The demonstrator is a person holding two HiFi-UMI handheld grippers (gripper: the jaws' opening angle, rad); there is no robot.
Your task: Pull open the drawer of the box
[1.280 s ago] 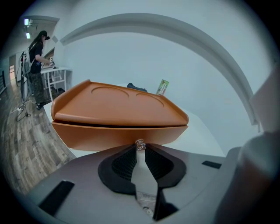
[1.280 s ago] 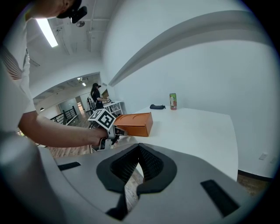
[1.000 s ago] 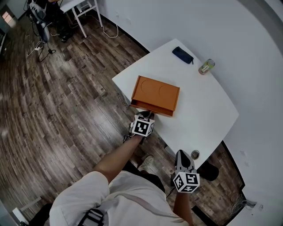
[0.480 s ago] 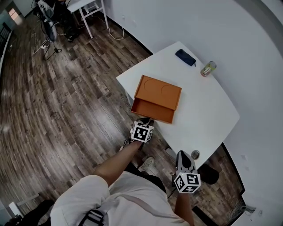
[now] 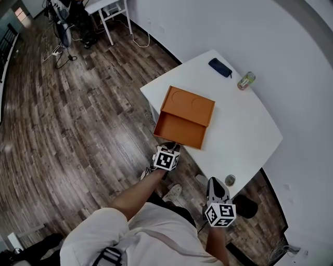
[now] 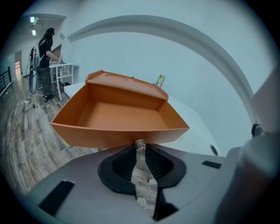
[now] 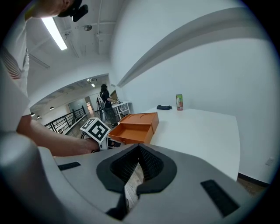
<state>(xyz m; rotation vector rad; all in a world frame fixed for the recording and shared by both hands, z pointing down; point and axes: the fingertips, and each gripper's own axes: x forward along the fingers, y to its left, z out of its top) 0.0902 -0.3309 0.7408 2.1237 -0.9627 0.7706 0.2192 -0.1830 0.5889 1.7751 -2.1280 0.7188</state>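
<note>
An orange box lies on the white table near its left edge. Its drawer stands pulled out over the table edge, and in the left gripper view the drawer shows empty. My left gripper is at the drawer's front, shut on the small metal knob. My right gripper hangs near the table's front corner, away from the box, with its jaws together and nothing in them. From the right gripper view the box lies ahead on the left.
A green can and a dark case sit at the table's far side. A small round thing lies at the front corner. A person stands at a white desk far off on the wooden floor.
The drawer has slid further out of the box as my left gripper drew back toward me. The right gripper has stayed in place.
</note>
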